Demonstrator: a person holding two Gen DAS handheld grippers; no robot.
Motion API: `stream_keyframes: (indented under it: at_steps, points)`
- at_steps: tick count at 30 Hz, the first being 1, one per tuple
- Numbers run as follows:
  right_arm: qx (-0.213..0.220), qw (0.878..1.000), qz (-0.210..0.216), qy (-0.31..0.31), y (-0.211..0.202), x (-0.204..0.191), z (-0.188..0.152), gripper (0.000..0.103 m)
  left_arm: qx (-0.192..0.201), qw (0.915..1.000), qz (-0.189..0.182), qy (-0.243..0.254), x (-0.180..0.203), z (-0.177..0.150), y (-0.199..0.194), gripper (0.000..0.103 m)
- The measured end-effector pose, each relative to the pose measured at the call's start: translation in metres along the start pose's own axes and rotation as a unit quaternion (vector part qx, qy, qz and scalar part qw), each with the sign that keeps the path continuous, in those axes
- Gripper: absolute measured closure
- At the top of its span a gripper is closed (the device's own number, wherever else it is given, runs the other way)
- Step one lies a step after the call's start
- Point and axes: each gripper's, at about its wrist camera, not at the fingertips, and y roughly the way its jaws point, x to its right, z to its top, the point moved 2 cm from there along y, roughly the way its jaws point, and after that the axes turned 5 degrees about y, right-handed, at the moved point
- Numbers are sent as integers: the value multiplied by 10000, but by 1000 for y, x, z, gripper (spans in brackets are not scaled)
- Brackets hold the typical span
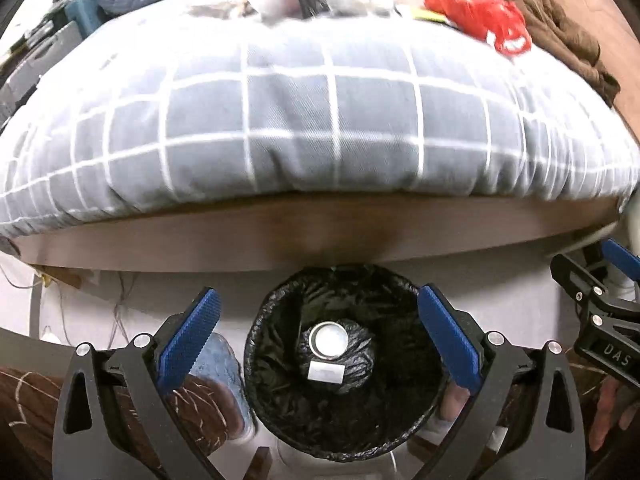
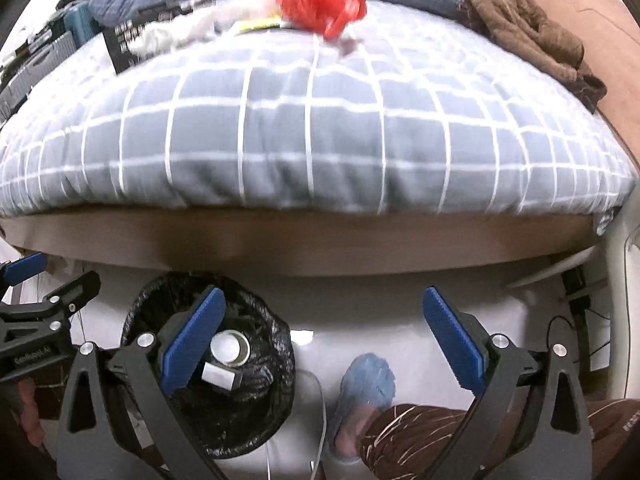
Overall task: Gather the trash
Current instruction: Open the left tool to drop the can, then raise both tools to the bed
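Both tongs, left (image 1: 320,330) and right (image 2: 324,330), gape wide, holding nothing.

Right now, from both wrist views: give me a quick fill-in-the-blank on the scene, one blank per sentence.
1. The trash bin is lined with a ____ bag.
2. The crumpled plastic bag on the bed is ____.
3. The left gripper has its jaws ____ above the bin.
4. The bed's cover is grey with white ____.

Missing words: black; red; open; lines

Grey-checked quilt (image 1: 320,120) (red bag (image 1: 476,12))
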Motion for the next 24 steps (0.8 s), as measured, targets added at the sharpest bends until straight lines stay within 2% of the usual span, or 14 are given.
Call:
stream_keyframes:
  at_steps: [14, 24]
  points:
    - [701, 9975, 42, -40, -39, -1, 49, 8, 697, 9974, -7, -183, -24, 50, -54, 6]
    - [1026, 9946, 156, -65, -46, -2, 93, 8, 1065, 9940, -8, -247, -35, 104, -64, 6]
